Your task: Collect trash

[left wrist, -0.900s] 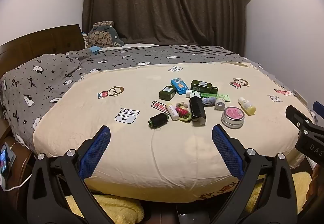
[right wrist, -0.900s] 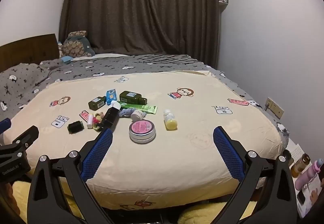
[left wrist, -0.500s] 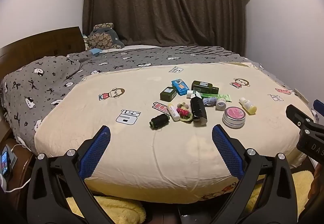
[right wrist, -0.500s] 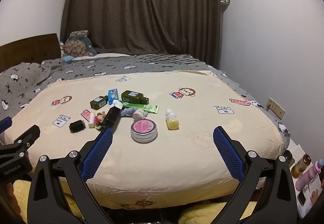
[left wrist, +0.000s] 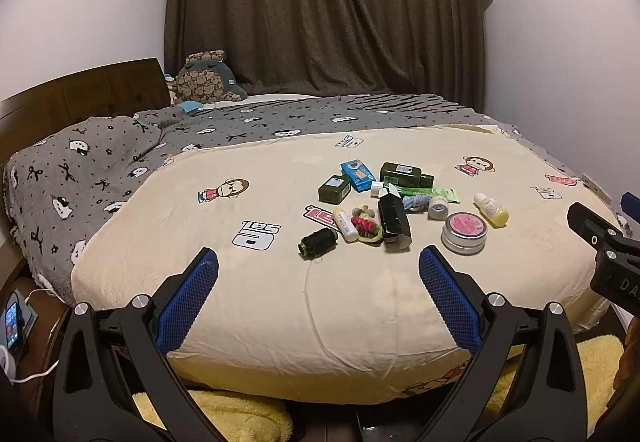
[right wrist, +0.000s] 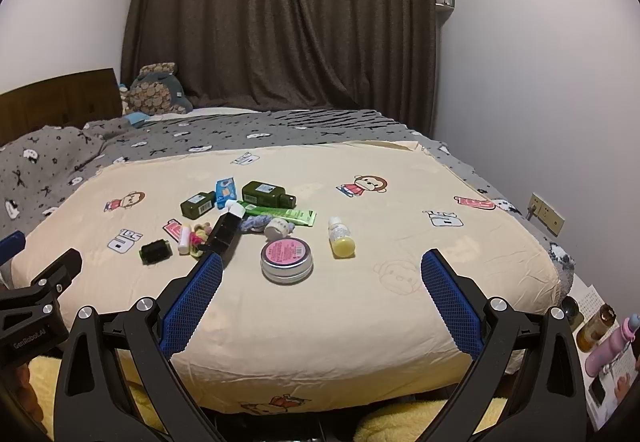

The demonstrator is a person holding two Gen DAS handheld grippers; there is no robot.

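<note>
Cream bedding with cartoon monkeys covers the bed [left wrist: 248, 298] in front of you, and the trash sits in a loose cluster near its middle: a round tin with a pink lid [left wrist: 464, 232], a small yellow bottle [left wrist: 491, 209], a black box [left wrist: 394, 219], two dark green bottles [left wrist: 404, 174], a blue packet [left wrist: 357, 175] and a black spool [left wrist: 318, 242]. Your left gripper [left wrist: 318, 298] and right gripper [right wrist: 322, 300] both hover short of the pile with jaws spread wide, holding nothing.
</note>
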